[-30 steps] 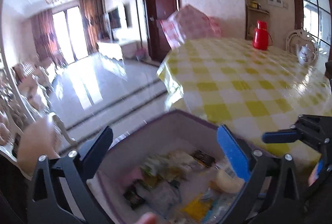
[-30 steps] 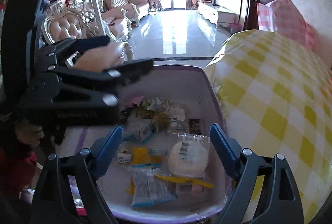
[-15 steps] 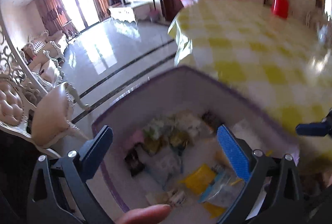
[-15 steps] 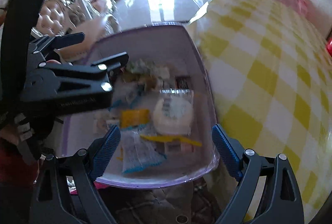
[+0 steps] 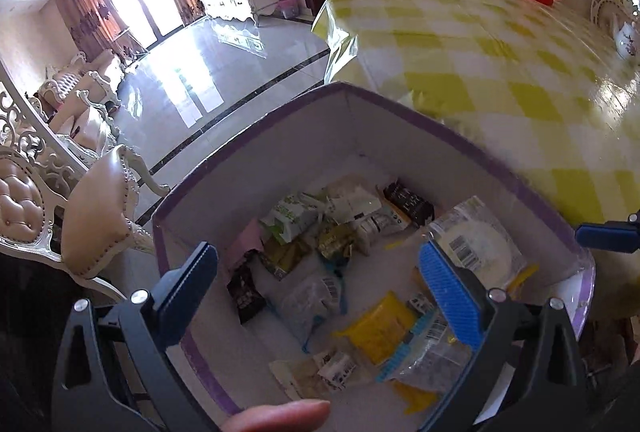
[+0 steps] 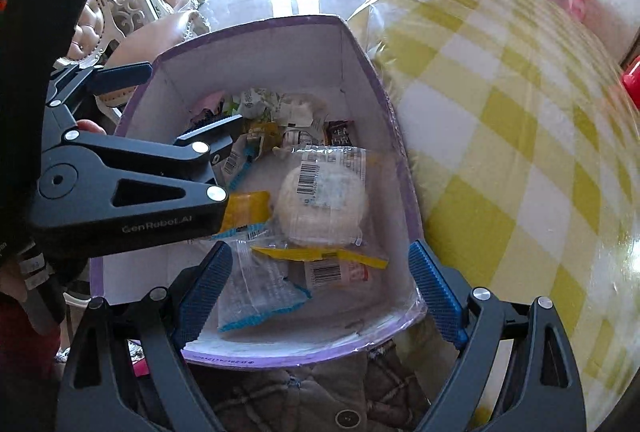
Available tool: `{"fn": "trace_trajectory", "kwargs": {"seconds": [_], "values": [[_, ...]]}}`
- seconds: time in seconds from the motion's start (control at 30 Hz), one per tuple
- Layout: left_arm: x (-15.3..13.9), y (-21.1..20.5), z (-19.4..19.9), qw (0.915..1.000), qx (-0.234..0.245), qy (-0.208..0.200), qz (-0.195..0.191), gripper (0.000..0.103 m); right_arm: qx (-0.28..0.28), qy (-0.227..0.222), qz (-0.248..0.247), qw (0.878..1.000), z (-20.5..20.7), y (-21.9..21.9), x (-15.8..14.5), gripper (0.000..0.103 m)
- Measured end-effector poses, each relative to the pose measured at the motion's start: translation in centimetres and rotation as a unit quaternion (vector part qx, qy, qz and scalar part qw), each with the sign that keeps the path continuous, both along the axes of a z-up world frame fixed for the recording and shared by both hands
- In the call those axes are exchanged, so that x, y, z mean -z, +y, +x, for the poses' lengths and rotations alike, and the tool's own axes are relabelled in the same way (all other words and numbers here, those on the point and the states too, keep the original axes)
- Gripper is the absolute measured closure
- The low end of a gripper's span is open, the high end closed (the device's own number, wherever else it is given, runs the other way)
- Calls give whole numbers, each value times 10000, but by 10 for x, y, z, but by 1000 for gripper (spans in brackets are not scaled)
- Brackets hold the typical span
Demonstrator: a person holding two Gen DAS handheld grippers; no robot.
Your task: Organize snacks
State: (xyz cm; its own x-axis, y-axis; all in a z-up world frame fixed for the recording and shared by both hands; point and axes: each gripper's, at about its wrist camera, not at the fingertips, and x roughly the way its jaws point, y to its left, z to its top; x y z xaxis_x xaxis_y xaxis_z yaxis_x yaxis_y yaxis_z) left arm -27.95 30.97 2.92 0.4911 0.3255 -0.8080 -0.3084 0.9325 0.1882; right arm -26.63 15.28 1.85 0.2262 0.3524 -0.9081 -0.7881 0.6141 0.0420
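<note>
1. Purple-rimmed box (image 6: 372, 80) holds the snacks (image 6: 280, 192): a loose heap of wrapped packets on its white floor. A round pale cake in clear wrap (image 6: 322, 202) lies toward the wall nearest the tabletop (image 6: 500, 152), a yellow packet (image 5: 380, 328) and a clear blue-edged packet (image 6: 260, 292) lie at the near end, and small green and dark packets (image 5: 296, 220) crowd the far end.
2. The box stands just beside the checked yellow tabletop edge, apparently on a padded seat, though its support is mostly hidden.
3. Left gripper (image 5: 320, 292): wide open, holding nothing, hovering above the box interior. Right gripper (image 6: 320, 288): wide open, holding nothing, over the near end of the box.
4. The scene fits two stages: packets being taken out for sorting, or packets already gathered in. Do not assume either.
5. For any pick, select one top-lying packet; descend vertically, keeping both fingers clear of the box walls.
6. Close on a flat wrapper's crimped edge rather than its slick centre; film slips and may drag neighbours.
7. Grip the round cake lightly; it will likely crush.
8. Keep the two grippers apart inside the box to avoid collision.
</note>
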Motion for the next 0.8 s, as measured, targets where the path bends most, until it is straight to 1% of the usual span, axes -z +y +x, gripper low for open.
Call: {"fn": "trace_trajectory", "kwargs": {"seconds": [0.3,0.8], "values": [[6,2,3,9999,-13,62,-89,2,8,29,-19,10000,2,1,4,16],[12,3,4,9999,11,97,-129,2,20,53,-37,10000,-1,1,8,16]]}}
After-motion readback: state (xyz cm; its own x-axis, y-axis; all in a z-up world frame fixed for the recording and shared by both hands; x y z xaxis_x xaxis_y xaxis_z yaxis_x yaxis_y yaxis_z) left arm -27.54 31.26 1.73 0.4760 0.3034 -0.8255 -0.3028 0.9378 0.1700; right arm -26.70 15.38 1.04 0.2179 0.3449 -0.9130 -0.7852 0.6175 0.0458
